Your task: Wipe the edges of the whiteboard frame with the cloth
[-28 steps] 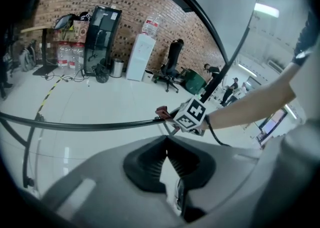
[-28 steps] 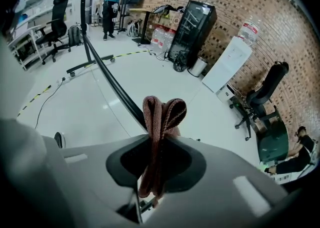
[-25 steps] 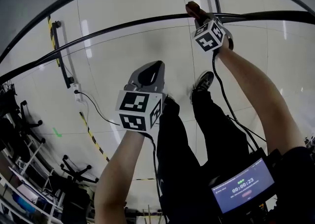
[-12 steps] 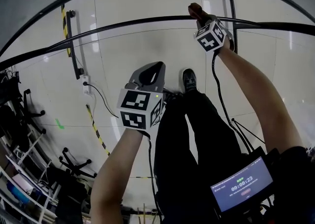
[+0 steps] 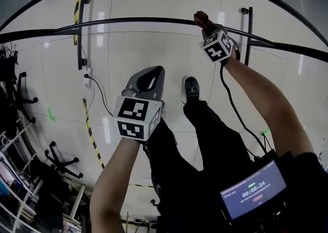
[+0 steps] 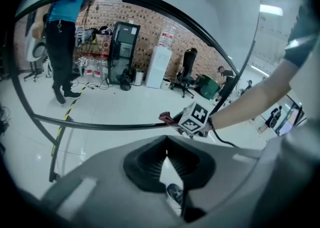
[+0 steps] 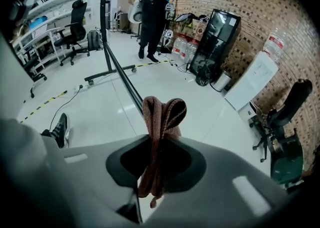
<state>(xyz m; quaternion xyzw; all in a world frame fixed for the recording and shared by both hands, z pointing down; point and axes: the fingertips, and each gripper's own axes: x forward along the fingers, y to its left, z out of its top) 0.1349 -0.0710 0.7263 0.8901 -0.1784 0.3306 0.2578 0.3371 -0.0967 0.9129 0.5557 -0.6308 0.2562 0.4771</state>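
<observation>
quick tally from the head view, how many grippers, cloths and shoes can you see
grippers: 2, left gripper shut with nothing in it, right gripper shut on the cloth
cloths: 1, the reddish-brown cloth
shoes: 1, a dark shoe on the floor
total: 4

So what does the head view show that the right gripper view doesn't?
Only the head view shows the left gripper, empty with its fingers shut, and a small timer screen. Only the right gripper view shows a brick wall, a water dispenser and a person in a blue shirt. Both show the reddish-brown cloth pinched in the right gripper, the black frame bar and a black shoe.
</observation>
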